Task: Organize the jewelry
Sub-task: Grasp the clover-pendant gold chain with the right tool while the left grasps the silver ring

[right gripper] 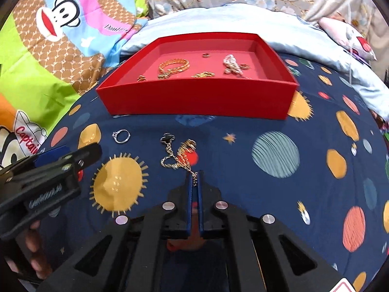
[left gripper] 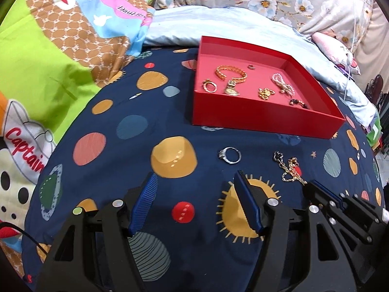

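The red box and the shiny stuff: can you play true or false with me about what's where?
1. The silver ring lies inside the red box. False: it lies on the blue sheet, in front of the box.
2. The right gripper is shut on the gold chain. True.
3. The left gripper holds the ring. False: its jaws stand open and empty.
4. A pearl bracelet lies in the box. True.
5. The box has a lid on. False: it is open on top.
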`<control>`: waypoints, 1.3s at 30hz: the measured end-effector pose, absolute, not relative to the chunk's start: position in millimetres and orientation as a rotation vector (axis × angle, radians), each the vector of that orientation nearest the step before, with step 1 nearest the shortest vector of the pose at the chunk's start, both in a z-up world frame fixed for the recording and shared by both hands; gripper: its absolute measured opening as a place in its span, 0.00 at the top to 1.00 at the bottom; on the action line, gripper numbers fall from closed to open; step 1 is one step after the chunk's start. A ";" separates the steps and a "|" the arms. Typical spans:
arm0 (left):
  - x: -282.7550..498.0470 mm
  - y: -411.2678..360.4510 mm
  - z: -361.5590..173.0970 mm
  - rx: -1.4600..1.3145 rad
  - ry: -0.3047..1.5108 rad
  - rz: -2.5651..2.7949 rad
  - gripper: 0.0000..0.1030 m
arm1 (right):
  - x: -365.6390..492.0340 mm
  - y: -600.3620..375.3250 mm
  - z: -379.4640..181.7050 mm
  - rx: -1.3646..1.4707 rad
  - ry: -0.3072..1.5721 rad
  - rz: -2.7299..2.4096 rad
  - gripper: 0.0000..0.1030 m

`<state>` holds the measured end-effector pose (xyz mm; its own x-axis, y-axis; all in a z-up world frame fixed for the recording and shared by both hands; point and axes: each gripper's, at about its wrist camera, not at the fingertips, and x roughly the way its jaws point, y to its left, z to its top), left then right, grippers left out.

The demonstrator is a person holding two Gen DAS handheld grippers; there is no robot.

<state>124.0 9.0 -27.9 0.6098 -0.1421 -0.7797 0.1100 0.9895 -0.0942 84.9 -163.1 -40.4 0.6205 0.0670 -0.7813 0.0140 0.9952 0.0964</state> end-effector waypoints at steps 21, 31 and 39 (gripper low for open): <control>151.1 -18.0 -40.0 -0.003 0.885 -0.169 0.79 | 59.7 -193.2 -42.0 0.212 0.892 0.008 0.97; 136.6 -15.5 -35.0 -0.012 0.889 -0.212 0.93 | 57.4 -194.6 -39.9 0.214 0.886 0.007 0.97; 118.3 -6.4 -25.0 -0.025 0.875 -0.231 0.94 | 48.6 -193.4 -28.0 0.221 0.857 0.017 0.97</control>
<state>118.3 -6.4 -25.0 0.6179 -0.2113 -0.7573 0.1908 0.9747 -0.1163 48.6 -193.4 -28.0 0.6557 0.1034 -0.7479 0.0741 0.9770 0.2000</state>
